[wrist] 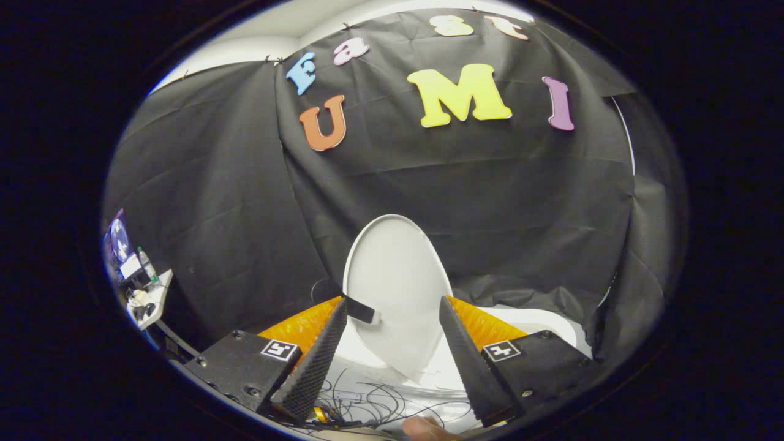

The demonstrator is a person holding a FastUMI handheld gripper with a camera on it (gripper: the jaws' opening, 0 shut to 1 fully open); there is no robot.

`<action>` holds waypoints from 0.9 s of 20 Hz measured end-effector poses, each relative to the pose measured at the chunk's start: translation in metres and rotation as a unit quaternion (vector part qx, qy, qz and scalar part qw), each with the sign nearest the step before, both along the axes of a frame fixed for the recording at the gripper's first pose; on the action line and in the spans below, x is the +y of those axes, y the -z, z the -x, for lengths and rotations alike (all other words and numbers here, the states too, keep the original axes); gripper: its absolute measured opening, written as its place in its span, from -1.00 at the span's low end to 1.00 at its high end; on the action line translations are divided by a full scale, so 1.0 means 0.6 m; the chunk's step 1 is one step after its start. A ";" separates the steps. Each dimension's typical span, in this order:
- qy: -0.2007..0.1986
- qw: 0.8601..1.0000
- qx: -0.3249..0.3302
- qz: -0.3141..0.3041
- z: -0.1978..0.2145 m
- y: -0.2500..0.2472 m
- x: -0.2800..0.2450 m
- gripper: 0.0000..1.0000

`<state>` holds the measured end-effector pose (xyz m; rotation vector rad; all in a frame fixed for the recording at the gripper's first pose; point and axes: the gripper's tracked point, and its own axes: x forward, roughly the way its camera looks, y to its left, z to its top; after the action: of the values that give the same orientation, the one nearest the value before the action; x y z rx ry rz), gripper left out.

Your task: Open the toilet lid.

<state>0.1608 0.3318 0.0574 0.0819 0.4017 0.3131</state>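
White toilet lid [395,288] raised, between spread tool [393,306] fingers.

Gripper [393,306]: two wedge-shaped fingers [318,361], tapering to narrow tips, inner faces covered in fine knurled grid texture. Each finger on flat black carriage block [245,367]; second block [542,361] on other side of toilet lid [395,288]. Square white-and-black fiducial marker [280,350] atop one block, matching marker [501,351] atop other. Round screw heads at block corners. Glossy orange housing [303,324] behind blocks, ribbed surface. Fingers spread apart, nothing clamped. Fingertip of person [425,427] below fingers, no sleeve visible.
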 end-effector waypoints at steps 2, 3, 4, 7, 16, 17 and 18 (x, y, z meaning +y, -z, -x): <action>0.008 1.000 -0.014 -0.004 0.020 -0.003 -0.044 0.90; 0.019 1.000 -0.021 0.002 0.026 0.001 -0.073 0.90; 0.031 0.999 -0.027 0.011 0.033 0.007 -0.108 0.90; 0.057 0.998 -0.030 0.027 0.064 0.035 -0.190 0.90; 0.139 0.987 -0.060 0.058 0.157 0.094 -0.400 0.90; 0.144 0.986 -0.062 0.058 0.167 0.100 -0.416 0.90; 0.148 0.985 -0.065 0.054 0.177 0.105 -0.430 0.91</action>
<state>0.0545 0.0741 -0.0055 0.0138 0.2705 0.0034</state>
